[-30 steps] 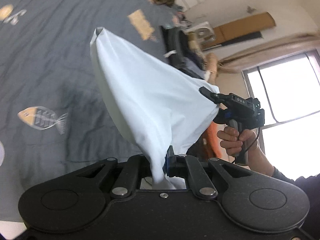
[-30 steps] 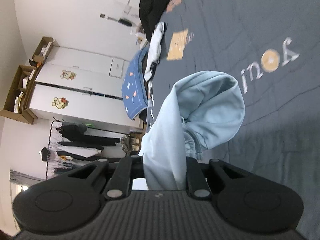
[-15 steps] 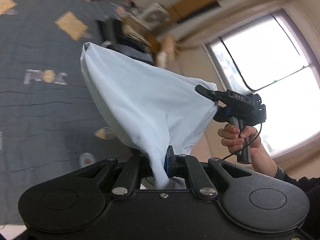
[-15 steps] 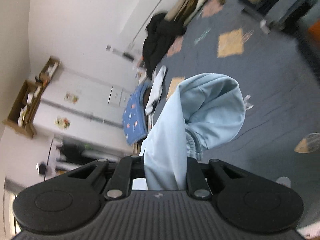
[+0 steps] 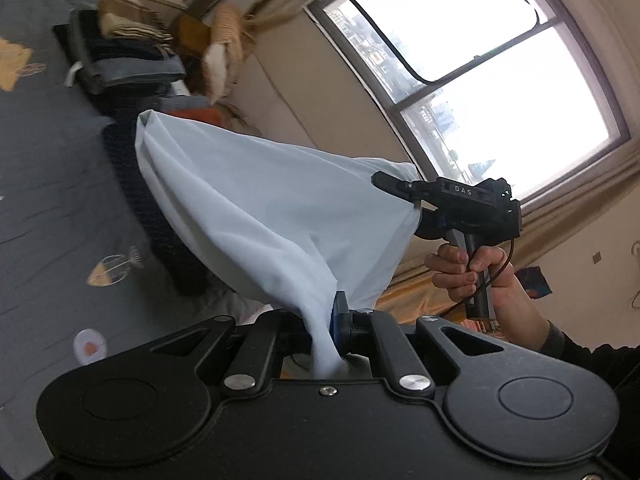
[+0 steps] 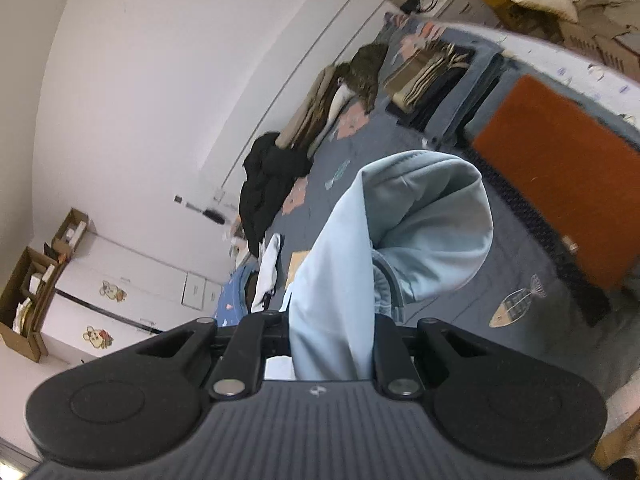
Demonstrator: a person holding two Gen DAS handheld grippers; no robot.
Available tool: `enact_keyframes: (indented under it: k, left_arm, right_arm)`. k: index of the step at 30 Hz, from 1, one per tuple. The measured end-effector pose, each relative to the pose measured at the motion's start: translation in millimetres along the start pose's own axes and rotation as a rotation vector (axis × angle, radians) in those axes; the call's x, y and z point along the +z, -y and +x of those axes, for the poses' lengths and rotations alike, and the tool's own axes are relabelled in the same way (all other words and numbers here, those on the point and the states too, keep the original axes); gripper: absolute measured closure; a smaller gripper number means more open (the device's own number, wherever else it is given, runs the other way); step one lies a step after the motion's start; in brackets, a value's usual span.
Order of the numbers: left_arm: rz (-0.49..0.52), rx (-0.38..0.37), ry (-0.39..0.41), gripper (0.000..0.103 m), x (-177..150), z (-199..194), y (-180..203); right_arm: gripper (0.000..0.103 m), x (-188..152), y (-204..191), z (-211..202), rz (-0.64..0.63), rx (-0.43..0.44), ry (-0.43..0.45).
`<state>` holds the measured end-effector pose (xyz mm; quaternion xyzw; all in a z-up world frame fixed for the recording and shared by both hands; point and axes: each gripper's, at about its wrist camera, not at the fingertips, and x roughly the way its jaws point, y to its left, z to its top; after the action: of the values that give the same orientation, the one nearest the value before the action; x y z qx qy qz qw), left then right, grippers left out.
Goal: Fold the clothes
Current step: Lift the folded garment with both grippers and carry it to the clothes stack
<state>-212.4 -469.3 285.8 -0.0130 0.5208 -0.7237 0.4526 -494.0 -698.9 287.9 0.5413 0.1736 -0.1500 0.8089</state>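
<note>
Grey fish-print bedspread [image 5: 48, 208] lies below a pale blue garment [image 5: 260, 216] held up in the air, stretched between both tools: left tool [image 5: 326, 328] and right tool [image 6: 332, 328] each clenched on its bunched fabric.

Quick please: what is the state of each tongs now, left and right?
Left tongs: closed, holding the light blue garment.
Right tongs: closed, holding the same garment.
</note>
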Motion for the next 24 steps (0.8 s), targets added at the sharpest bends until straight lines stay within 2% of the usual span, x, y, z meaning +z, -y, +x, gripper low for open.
enact_keyframes:
  k: [4,10,13,18,24]
  left_arm:
    - [0.005,0.035,0.03,0.097,-3.3,47.9,38.0]
    - [-0.047,0.099,0.125,0.097,-23.9,106.9,110.1]
    - [-0.069,0.098,0.165,0.097,-30.7,131.7,137.8]
    - [-0.093,0.11,0.193,0.097,-20.7,171.2,157.9]
    - [-0.097,0.107,0.226,0.097,1.8,202.3,155.9]
  right_arm:
    - [0.089,26.2,38.7,-37.8,-0.008,0.022,-0.013]
    - [0.089,87.4,89.2,-93.2,-0.027,0.062,-0.084]
    - [0.089,119.7,105.5,-116.7,-0.046,0.075,-0.113]
    - [0.089,158.2,128.0,-144.6,-0.064,0.093,-0.132]
    - [0.089,193.8,153.7,-144.6,-0.054,0.102,-0.138]
